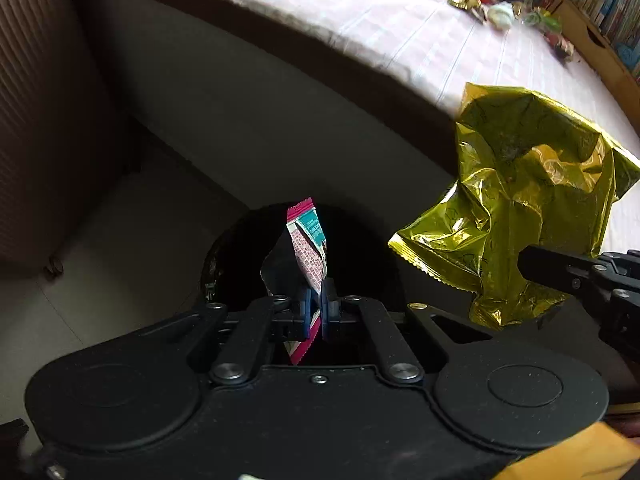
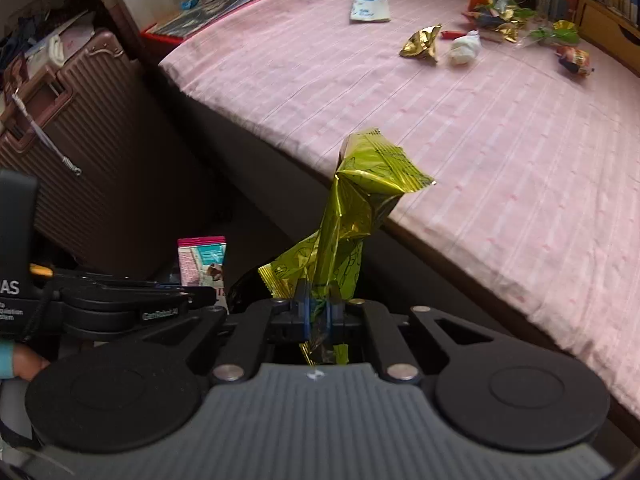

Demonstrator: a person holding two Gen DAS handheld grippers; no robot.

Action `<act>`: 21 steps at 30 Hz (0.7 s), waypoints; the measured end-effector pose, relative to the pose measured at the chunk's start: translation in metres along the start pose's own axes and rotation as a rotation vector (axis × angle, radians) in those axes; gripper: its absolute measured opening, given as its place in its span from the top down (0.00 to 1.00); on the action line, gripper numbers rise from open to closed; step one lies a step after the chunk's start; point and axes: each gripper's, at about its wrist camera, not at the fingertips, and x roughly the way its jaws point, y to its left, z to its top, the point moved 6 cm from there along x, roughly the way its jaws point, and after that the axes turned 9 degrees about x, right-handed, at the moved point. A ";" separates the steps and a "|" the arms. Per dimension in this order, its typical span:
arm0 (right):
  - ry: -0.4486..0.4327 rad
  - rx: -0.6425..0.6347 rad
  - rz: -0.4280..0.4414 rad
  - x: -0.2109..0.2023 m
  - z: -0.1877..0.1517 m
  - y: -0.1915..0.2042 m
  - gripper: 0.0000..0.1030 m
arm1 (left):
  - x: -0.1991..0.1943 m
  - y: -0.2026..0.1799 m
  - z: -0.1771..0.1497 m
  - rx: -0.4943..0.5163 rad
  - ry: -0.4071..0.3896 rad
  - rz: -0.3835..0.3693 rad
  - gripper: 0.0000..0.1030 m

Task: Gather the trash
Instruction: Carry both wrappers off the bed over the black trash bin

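You are pinching the pink wrapper (image 1: 308, 248) in the left gripper (image 1: 316, 308) over the dark bin (image 1: 240, 256) at lower centre, ready to drop, while the right gripper (image 2: 318, 314) is clamping the gold wrapper (image 2: 360, 200) beside it

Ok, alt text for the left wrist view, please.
The left gripper, shut on a pink and teal wrapper, holds it above a dark trash bin on the floor. At right, the right gripper holds a crumpled gold wrapper beside a pink-sheeted bed with more litter.
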 end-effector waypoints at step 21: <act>0.305 -0.108 -0.066 0.179 -0.092 -0.016 0.86 | 0.157 0.020 -0.048 -0.018 0.180 -0.021 0.91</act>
